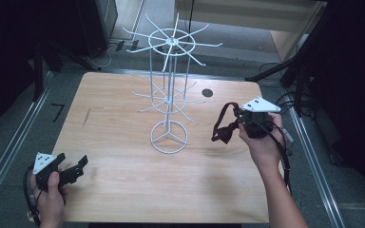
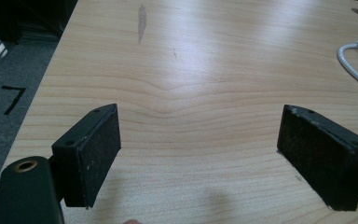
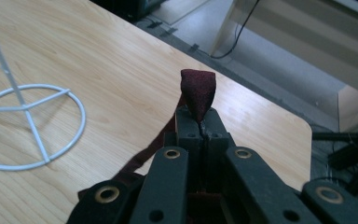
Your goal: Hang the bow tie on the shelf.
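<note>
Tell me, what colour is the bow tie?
Dark red, maroon bow tie, clearest in the right gripper view, pinched by the right gripper.

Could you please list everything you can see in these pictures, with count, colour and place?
Bow tie: one, dark red, lifted off the table, held in the right gripper.
Wire display rack: one, white, upright at the table's middle, hooks bare.
Table: one, light wood, with a dark round hole near its far edge.
Floor mark: one, black, on grey floor left of the table.
Left gripper: black, open, near left corner.
Right gripper: black, shut on the tie's strap.
</note>
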Demonstrator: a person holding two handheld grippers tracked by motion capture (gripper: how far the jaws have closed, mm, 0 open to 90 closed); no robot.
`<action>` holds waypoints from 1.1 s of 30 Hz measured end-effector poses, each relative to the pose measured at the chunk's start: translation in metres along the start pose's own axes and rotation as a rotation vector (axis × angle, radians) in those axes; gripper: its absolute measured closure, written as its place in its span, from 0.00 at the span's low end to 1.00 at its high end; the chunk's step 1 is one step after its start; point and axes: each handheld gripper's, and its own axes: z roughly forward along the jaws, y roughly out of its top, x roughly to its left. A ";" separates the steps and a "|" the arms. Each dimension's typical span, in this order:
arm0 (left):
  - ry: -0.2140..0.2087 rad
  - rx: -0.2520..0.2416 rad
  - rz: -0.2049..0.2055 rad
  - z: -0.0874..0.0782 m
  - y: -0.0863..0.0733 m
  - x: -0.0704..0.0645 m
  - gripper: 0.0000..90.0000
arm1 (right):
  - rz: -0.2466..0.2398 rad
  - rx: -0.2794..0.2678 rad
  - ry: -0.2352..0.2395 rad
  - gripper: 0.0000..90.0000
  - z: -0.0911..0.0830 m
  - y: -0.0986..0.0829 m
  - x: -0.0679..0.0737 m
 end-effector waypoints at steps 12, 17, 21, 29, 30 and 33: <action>-0.002 0.004 0.001 0.000 0.000 0.000 0.16 | 0.033 -0.153 0.051 1.00 -0.016 -0.002 0.020; -0.005 0.004 0.001 0.000 0.000 0.000 0.16 | 0.036 -0.195 0.083 1.00 -0.020 0.001 0.029; -0.004 0.004 0.001 0.000 0.000 0.000 0.16 | 0.031 -0.208 0.094 1.00 -0.020 0.005 0.035; -0.006 0.004 0.000 0.000 0.000 0.000 0.16 | 0.017 -0.226 0.117 1.00 -0.017 0.013 0.042; -0.007 0.004 0.001 0.000 0.000 0.000 0.16 | 0.015 -0.229 0.111 1.00 -0.016 0.015 0.043; -0.007 0.004 0.000 0.000 0.000 0.000 0.16 | 0.025 -0.213 0.098 1.00 -0.013 0.019 0.044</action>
